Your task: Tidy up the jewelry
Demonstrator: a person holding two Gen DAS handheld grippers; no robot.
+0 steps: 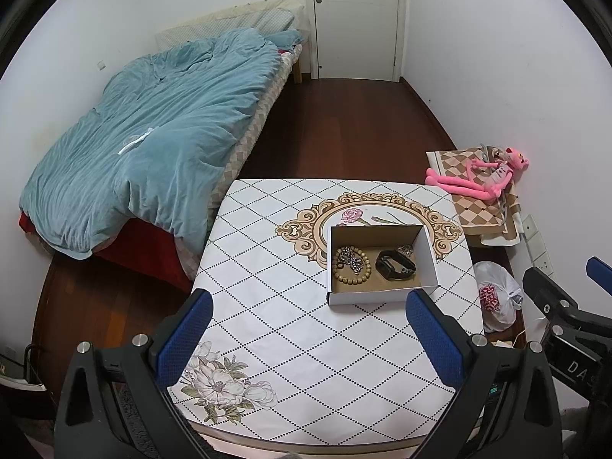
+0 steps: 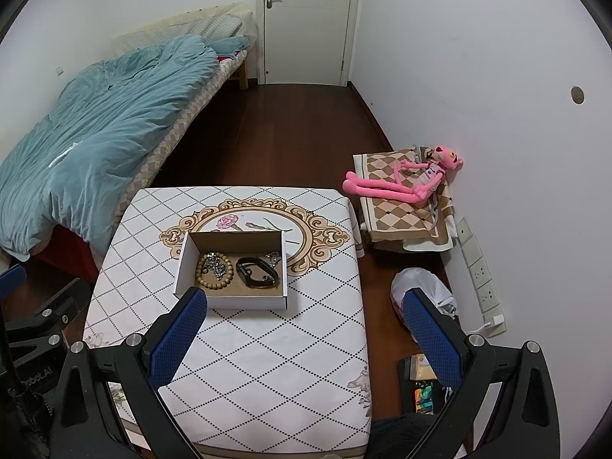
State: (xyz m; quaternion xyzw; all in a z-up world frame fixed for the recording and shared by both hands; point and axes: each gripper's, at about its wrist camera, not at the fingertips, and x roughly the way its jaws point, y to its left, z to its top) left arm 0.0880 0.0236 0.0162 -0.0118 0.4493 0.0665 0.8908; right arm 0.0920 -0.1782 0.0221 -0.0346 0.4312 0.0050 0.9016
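Note:
A white cardboard box (image 1: 338, 298) with a brown inside stands on the patterned table (image 1: 290, 344). In it lie a wooden bead bracelet (image 1: 344, 277), a silver chain (image 1: 350, 257) on top of the beads, a black watch (image 1: 394, 265) and a small silver piece (image 1: 405, 249) at the back right. My left gripper (image 1: 308, 308) is open and empty, held above the table's near half. The box also shows in the right wrist view (image 2: 229, 302), with the bracelet (image 2: 206, 281) and watch (image 2: 257, 273) inside. My right gripper (image 2: 302, 308) is open and empty, over the table's right edge.
A bed with a blue quilt (image 1: 153, 145) stands left of the table. A pink plush toy (image 2: 405, 181) lies on a checked cloth against the right wall. A white plastic bag (image 1: 495, 294) and wall sockets (image 2: 480, 271) are on the right. Dark wood floor leads to a closed door (image 2: 306, 19).

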